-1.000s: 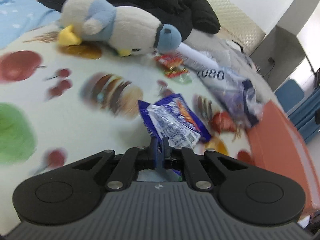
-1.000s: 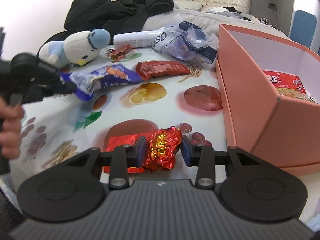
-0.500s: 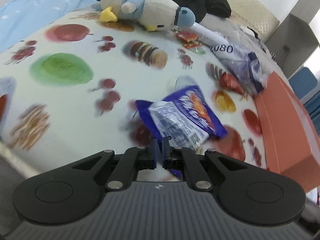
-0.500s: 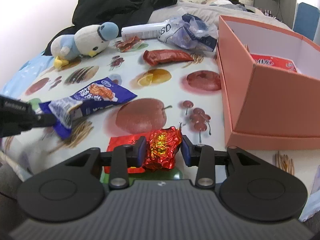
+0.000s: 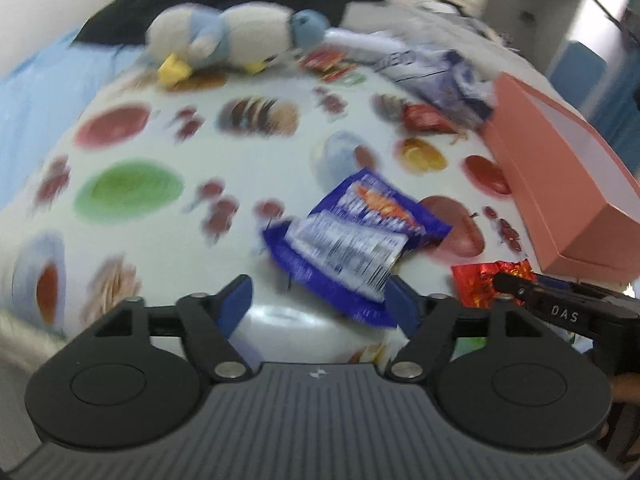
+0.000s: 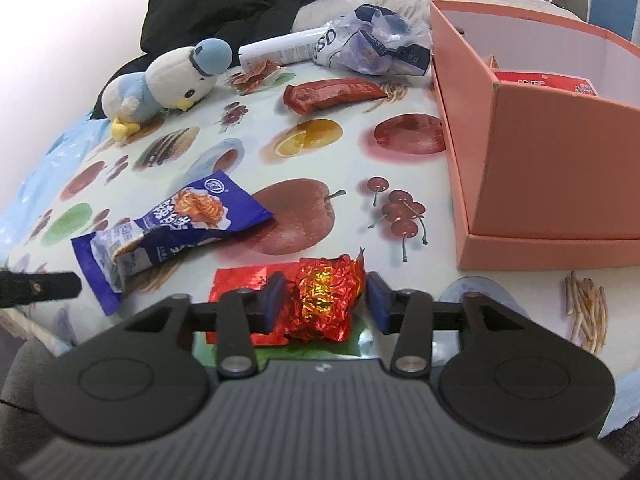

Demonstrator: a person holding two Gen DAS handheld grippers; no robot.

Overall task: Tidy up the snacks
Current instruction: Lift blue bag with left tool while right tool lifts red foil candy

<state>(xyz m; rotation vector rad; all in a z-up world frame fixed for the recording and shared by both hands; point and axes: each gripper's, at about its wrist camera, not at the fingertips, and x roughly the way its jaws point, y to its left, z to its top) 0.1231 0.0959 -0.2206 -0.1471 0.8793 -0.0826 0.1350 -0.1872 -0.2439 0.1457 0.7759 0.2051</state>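
My left claw [image 5: 318, 306] has just sprung wide, the blue packet [image 5: 356, 240] lying loose just beyond; my right claw [image 6: 326, 300], easing apart, straddles the red foil snack [image 6: 324, 300]

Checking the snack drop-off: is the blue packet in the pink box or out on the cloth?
Out. The blue packet lies on the fruit-print cloth, apart from the pink box.

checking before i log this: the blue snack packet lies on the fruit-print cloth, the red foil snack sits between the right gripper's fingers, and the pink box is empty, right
Not quite: the pink box is not empty. The right wrist view shows a red packet lying inside it. The rest holds: the blue snack packet lies on the fruit-print cloth, and the red foil snack sits between the fingers of the right gripper.
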